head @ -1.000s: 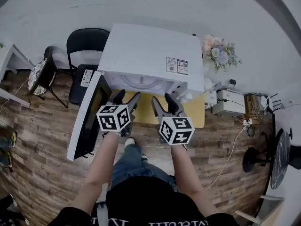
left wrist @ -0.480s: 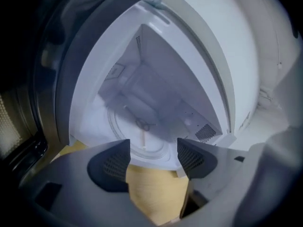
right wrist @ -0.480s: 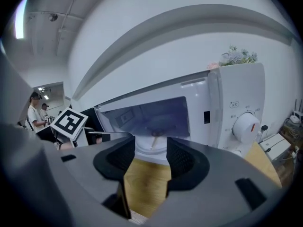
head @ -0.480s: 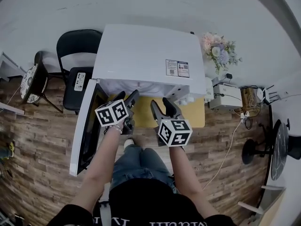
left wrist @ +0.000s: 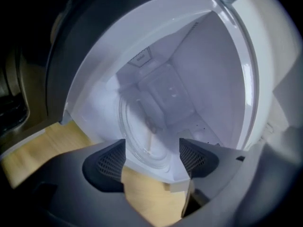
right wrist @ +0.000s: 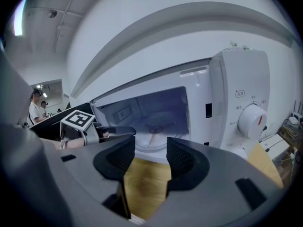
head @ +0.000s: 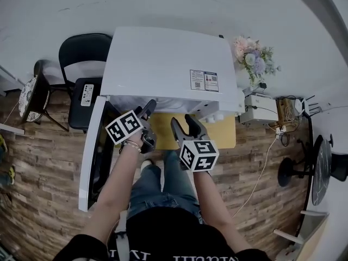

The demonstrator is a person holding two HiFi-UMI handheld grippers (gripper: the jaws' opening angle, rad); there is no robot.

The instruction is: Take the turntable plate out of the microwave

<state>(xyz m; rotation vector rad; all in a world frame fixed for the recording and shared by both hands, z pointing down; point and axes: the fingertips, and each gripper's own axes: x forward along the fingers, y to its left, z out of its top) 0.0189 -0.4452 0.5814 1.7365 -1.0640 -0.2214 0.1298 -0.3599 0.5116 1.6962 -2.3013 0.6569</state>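
Both tongs are found lower and nearer the microwave [head: 168,64] mouth than one second earlier, and the left tongs [left wrist: 152,156] are rolled over, with the marker cube tilted. The head view has also shifted a little.

Step in hand: approach. The door [head: 89,156] stands fully open to the left. The plate [left wrist: 142,131] is seen lying flat on the cavity floor, untouched, and the task is judged not yet begun in substance.

Tongs: the left jaws stand apart with nothing between them, and they are aimed into the cavity at the near rim of the plate. The right tongs [right wrist: 150,156] are likewise apart and empty. They are held just outside the mouth, above the worktop [head: 225,134], beside the left tongs.

Next move, as judged: the tongs are to be carried into the cavity and the near rim is to be taken between the jaws. The plate must then be lifted clear of its seat and drawn out level through the mouth. A second grip on the rim is advised, since glass is likely to slip.

Count: one microwave, one door, one plate, two tongs, one dial [right wrist: 251,119], one worktop.
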